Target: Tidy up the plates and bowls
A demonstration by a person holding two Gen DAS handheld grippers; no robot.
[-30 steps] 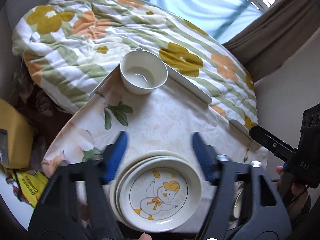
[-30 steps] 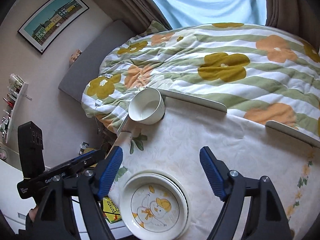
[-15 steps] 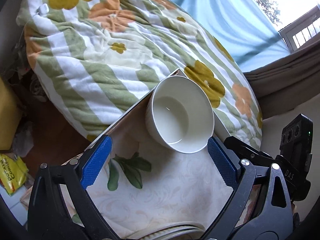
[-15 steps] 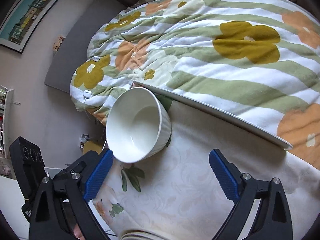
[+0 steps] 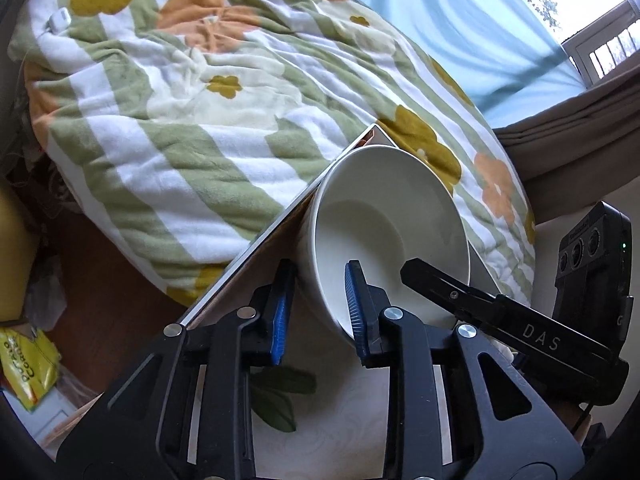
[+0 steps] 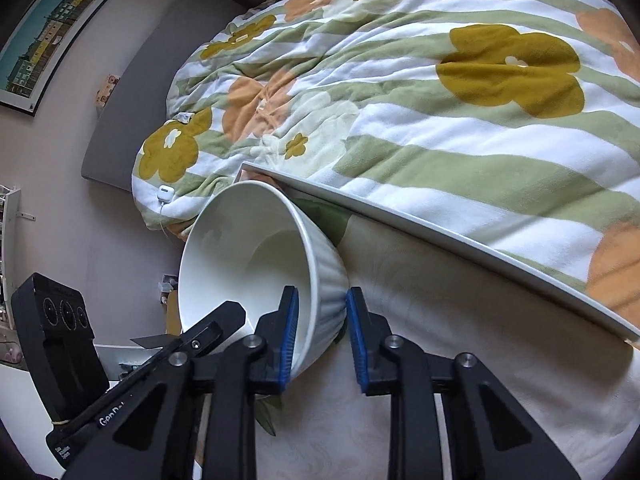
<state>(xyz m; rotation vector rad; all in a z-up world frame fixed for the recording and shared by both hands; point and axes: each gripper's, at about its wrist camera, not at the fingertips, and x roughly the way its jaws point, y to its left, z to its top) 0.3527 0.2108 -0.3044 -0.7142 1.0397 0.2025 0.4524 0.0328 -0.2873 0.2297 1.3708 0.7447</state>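
Both grippers have just been closing, and each now has the bowl's wall between its blue pads. The left gripper pinches the near-left rim, one pad inside the bowl and one outside, pads pressing on the ceramic. The right gripper does the same on the near-right rim, one pad inside and the other on the ribbed outer wall (a mirror grip, really). In each wrist view the other gripper's black finger pokes in at the rim, so the two sit close together on the near edge.

Why two grips on one bowl? My read is that a deep, heavy-looking ceramic piece pinched at a thin rim would swing from a single clamp, so a pair steadies it for the carry. The bowl sits at the far corner of the table, just beside its raised white edge, and looks tipped in these fisheye views, though I cannot tell whether it has left the cloth.

The table wears a pale floral cloth. Beyond the edge lies a bed with a green-striped flowered quilt. A framed picture hangs on the wall; a blue curtain covers the window.
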